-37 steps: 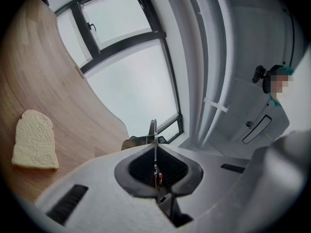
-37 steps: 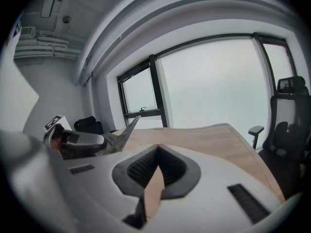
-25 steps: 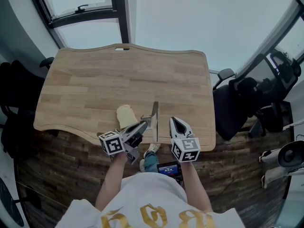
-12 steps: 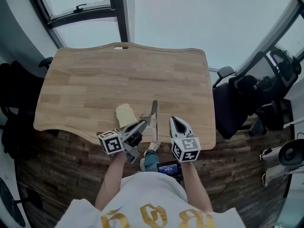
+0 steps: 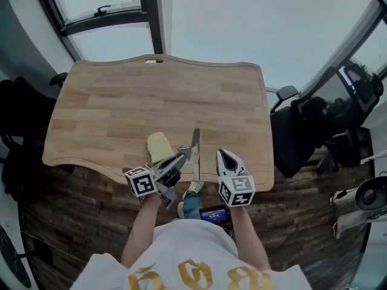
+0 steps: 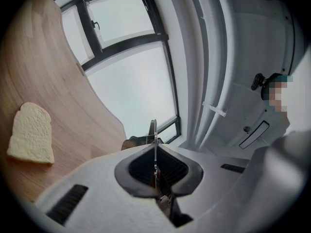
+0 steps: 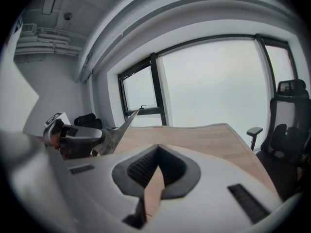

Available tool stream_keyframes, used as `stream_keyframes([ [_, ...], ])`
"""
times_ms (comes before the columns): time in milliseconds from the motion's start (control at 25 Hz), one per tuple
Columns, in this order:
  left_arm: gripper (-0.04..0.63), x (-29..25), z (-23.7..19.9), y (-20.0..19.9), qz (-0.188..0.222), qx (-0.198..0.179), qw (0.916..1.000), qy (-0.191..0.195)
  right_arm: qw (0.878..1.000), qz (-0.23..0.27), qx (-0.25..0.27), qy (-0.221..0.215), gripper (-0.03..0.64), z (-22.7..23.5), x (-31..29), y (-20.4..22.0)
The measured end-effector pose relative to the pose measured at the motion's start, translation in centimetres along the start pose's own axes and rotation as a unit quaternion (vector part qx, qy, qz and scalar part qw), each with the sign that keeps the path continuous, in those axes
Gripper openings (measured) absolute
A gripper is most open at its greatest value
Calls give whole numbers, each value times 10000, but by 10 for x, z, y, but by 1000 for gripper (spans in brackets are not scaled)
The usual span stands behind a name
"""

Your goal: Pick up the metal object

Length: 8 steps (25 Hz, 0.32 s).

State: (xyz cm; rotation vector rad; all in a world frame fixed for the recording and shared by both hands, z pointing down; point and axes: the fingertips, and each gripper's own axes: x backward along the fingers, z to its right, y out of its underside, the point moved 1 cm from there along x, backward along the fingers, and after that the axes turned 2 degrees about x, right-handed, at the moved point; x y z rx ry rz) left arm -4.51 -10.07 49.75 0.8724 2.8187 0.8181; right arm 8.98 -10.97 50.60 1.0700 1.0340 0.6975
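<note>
A thin metal blade point(image 5: 196, 147) is clamped in my left gripper point(image 5: 183, 158), which is shut on it and holds it above the front edge of the wooden table point(image 5: 151, 95). In the left gripper view the blade point(image 6: 153, 132) shows edge-on between the closed jaws of that gripper point(image 6: 154, 154). A slice of bread point(image 5: 159, 146) lies on the table just left of the blade, also seen as the bread point(image 6: 32, 140) at the left. My right gripper point(image 5: 223, 155) hovers to the right, shut with nothing in it point(image 7: 156, 152). From it I see the blade point(image 7: 121, 127) standing up.
A black office chair point(image 5: 305, 135) stands off the table's right edge, and the same chair point(image 7: 286, 130) shows at the right of the right gripper view. Dark chairs point(image 5: 15, 138) sit at the left. Windows lie beyond the far edge. The person's body is close to the front edge.
</note>
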Motion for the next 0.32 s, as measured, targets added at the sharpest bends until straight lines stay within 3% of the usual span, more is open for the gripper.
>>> stream_keyframes([
  [320, 20, 0, -1, 2, 3, 12, 10000, -57, 10000, -35, -4, -5, 11, 3, 1, 5],
])
